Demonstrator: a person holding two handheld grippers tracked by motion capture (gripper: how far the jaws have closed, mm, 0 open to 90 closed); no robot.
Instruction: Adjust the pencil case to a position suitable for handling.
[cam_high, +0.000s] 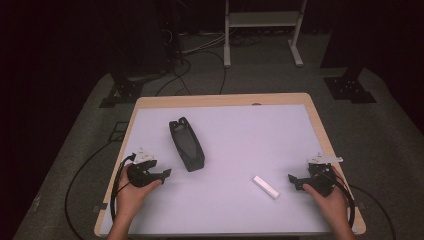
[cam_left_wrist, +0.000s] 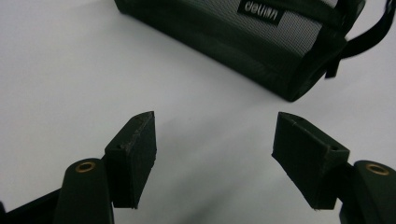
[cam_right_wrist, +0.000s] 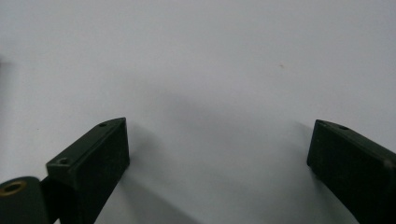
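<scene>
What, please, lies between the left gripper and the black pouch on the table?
Nothing: bare white table separates the open left gripper from the black pouch, seen in the left gripper view.

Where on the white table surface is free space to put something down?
Free: the far right part of the white table surface, beyond the small white block, and the near middle strip between both hands. Crowded: the left, around the black mesh fabric pouch and left tongs.

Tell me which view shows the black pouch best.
The high view: the whole black pouch lies in sight on the table, strap end away from the person. The left gripper view catches one end and its label close up. The right gripper view faces bare tabletop.
</scene>
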